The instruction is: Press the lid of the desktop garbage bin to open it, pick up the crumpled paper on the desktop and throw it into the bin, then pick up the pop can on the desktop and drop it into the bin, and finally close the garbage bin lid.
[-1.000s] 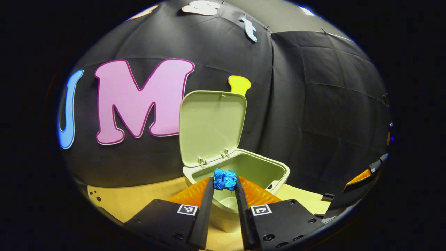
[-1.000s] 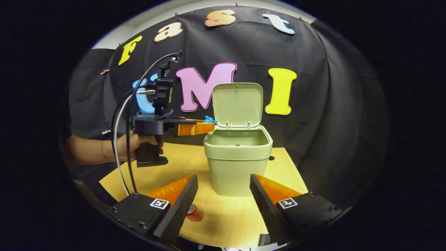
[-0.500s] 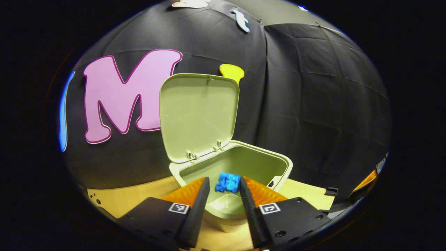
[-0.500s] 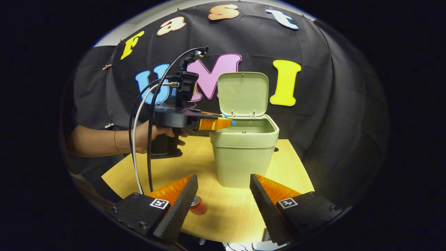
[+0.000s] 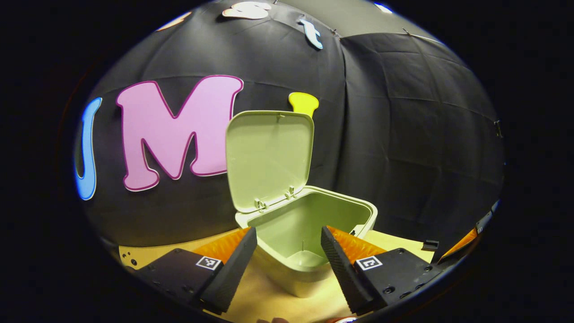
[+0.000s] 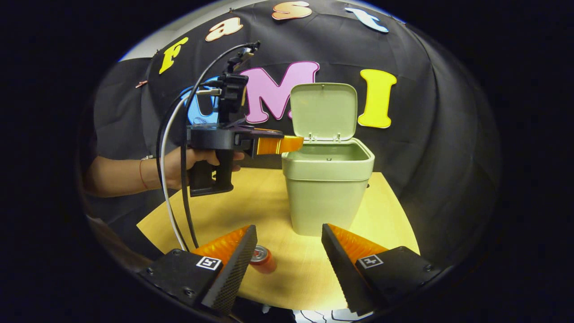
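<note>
Now pale green bin [image 6: 327, 179], lid [image 6: 323, 110] upright, mouth wide open.

Pale green bin [image 6: 328, 197] of smooth matt plastic, its raised lid [image 6: 323, 109] the same, with a faint sheen on the inner face [image 5: 269, 157]. Light wood-grain surface [image 6: 278, 211], smooth, softly reflective. Pop can [image 6: 262, 259] of glossy metal, bright top rim. Right gripper [image 6: 287, 264]: matt dark bodies, jaws faced with finely ridged, rough-looking texture. Left gripper [image 5: 287, 255]: same matt bodies, same ridged facing. Booth wall [image 5: 403, 134] of matt black cloth, creased. Smooth plastic-coated cables [image 6: 168, 179] hanging by the hand [image 6: 179, 163].
</note>
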Available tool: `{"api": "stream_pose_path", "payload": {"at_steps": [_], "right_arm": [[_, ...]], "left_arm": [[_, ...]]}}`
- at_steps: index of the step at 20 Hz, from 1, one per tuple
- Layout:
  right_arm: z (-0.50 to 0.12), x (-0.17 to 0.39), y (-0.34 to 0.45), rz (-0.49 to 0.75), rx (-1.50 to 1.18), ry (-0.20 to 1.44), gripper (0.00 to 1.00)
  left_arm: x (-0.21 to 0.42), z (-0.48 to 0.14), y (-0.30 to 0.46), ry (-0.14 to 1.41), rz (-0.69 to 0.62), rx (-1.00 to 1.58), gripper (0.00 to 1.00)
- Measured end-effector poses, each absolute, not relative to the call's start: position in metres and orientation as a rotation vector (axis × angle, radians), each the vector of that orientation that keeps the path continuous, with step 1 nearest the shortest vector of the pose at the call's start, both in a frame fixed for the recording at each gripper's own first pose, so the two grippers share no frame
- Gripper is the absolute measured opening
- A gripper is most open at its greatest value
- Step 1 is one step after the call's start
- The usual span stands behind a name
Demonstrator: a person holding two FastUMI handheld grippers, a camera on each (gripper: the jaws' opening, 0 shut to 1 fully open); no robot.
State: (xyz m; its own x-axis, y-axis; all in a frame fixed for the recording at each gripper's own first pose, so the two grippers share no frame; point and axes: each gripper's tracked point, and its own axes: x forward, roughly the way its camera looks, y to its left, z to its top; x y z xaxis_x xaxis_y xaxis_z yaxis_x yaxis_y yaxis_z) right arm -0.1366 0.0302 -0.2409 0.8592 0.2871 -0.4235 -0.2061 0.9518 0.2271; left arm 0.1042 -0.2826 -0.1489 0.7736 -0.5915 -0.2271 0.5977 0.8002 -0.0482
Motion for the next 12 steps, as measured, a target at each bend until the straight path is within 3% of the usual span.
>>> {"api": "stream_pose_path", "payload": {"at_steps": [12], "right_arm": [[-0.313,-0.142,0.107,0.494,0.05,0.642,0.99]], "left_arm": [[0.051,-0.145,-0.158,0.247,-0.432,0.005,0.94]]}}
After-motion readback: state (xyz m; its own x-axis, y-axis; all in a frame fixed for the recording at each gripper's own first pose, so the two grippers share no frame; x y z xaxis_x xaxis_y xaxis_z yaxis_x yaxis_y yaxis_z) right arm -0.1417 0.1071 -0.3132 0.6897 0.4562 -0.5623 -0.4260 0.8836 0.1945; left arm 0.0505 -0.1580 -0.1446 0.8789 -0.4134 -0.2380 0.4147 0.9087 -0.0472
